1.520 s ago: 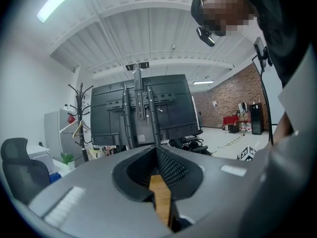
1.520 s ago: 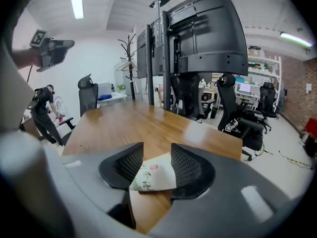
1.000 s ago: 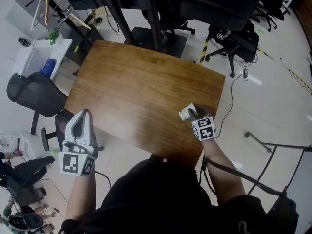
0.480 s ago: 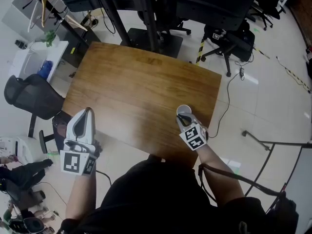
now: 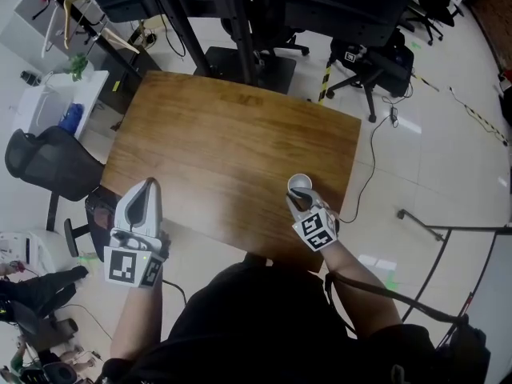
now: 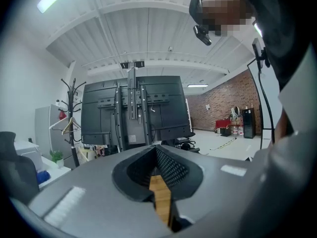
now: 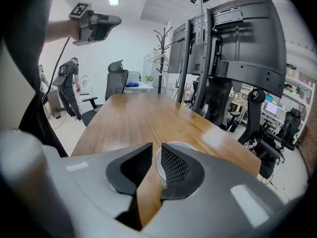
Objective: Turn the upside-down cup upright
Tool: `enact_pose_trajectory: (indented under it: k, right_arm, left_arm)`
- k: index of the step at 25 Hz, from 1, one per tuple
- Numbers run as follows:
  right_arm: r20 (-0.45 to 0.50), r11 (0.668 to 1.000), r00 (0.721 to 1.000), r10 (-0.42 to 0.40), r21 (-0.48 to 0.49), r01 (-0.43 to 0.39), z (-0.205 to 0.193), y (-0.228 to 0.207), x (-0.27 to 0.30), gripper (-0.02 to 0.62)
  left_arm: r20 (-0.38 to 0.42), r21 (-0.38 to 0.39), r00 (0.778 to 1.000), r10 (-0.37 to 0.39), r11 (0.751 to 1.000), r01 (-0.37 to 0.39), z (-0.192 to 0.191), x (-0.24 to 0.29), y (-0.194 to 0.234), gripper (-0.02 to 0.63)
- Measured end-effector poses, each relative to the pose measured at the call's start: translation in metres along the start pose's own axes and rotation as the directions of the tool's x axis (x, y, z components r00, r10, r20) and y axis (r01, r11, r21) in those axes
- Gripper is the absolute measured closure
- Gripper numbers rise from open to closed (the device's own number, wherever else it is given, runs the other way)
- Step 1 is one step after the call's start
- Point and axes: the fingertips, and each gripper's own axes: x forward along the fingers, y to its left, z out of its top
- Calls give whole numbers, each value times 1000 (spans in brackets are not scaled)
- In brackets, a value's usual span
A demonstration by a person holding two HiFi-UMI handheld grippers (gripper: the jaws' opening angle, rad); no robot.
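White floor tiles surround a brown wooden table (image 5: 224, 142), with black monitor stands (image 5: 240, 22) at its far side and a black office chair (image 5: 48, 162) off its left edge. On the table, near the right end of the near edge, stands the white cup (image 5: 300, 185), upright with its open mouth facing up. The right gripper (image 5: 300, 201) sits just behind the cup, angled down toward the tabletop. In the right gripper view its jaws are parting, a narrow strip of wood shows between them, and neither pad presses on the cup. The cup stands just past the tips, mostly behind the right-hand pad, with its left wall showing in the gap. The left gripper (image 5: 147, 187) is held level off the table's near-left corner, well apart from the cup. Its jaws stand slightly apart with only the table's wood showing through the slit.
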Motion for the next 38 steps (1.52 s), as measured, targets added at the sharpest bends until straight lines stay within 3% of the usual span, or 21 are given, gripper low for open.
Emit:
enact_pose_trajectory:
  k: [3,5,7,11,13,18,25,32,38]
  right_arm:
    - [93,1000,996,6,15,-8,22,3,-15,512]
    - [191,999,982,-14,38,7,48,-1,-37,524]
    - [285,991,954,-96,122,63,76,-20,-66,576]
    - [358,940,892,-277,292,175,105,-63,-119,592]
    - [341,909,880,-332,364,201,99,-78,-131,594]
    - [221,808,865,-451,512,290,52,-91,-145,594]
    - [225,810,854,-470,496,315,59,-68,-161,594]
    - [253,753,821,-511,592,287,58,-77,-167,595]
    - [250,764,835,-491,584,274,55,-79,-157,594]
  left_arm:
    - [-21,-46,998,-54,998,53,-14,10,-15,606]
    - [-24,-60,991,-134,989,132,-24,21,-41,606]
    - [-36,-52,978,-207,977,205,-36,36,-69,606]
    - [2,-79,943,-334,940,333,-49,69,-125,606]
    - [19,-62,929,-370,927,370,-55,83,-143,606]
    - [-1,-55,926,-378,924,377,-72,104,-154,606]
    - [-59,-79,913,-403,914,398,-86,107,-155,606]
    - [-93,-47,871,-482,876,480,-85,106,-170,606]
    - [-78,11,868,-490,870,492,-70,102,-175,606]
